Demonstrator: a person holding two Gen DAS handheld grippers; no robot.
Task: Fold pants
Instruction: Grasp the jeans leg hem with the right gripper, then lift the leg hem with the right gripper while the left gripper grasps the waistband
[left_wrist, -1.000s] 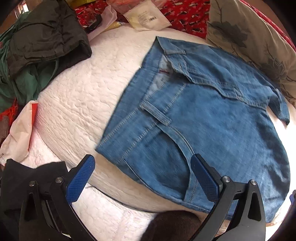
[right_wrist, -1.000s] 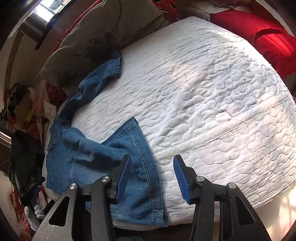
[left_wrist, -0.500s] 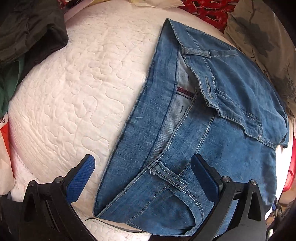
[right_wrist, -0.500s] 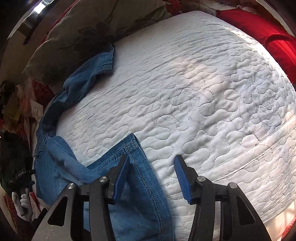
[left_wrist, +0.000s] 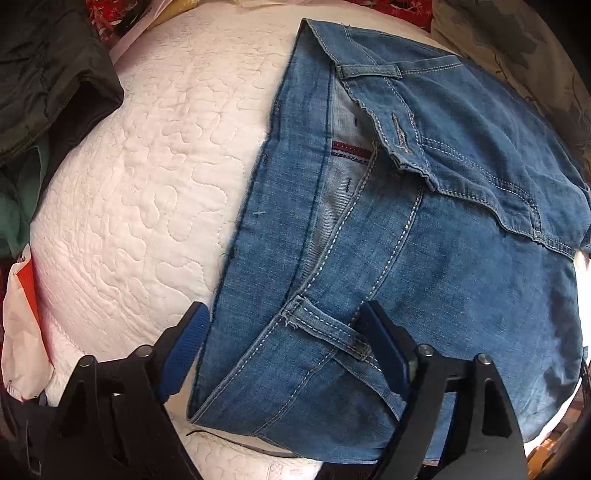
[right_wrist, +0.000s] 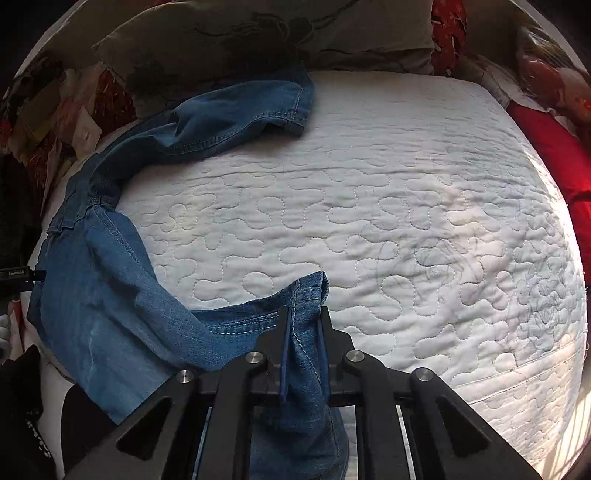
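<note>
Blue denim pants (left_wrist: 443, 258) lie on a white quilted mattress (left_wrist: 129, 184), waist end toward the left wrist camera. My left gripper (left_wrist: 284, 325) straddles the waistband corner with a belt loop (left_wrist: 325, 332) between its blue pads. Its jaws are closing, and the pads do not visibly pinch the cloth. In the right wrist view the pants (right_wrist: 110, 295) curve along the mattress's (right_wrist: 406, 221) left side. My right gripper (right_wrist: 304, 314) is closing on the near leg hem (right_wrist: 310, 291), with denim pinched between its pads. The other leg's hem (right_wrist: 280, 107) lies near the pillow.
Dark green and black clothes (left_wrist: 48, 74) pile up at the mattress's left edge, with a white and orange bag (left_wrist: 22, 314) below them. An olive flowered pillow (right_wrist: 258, 33) lies along the far side. A red blanket (right_wrist: 554, 155) borders the right edge.
My left gripper came down over the waistband and its jaws narrowed around it. My right gripper rolled, slid onto the near leg hem and closed on it, bunching the hem up.
</note>
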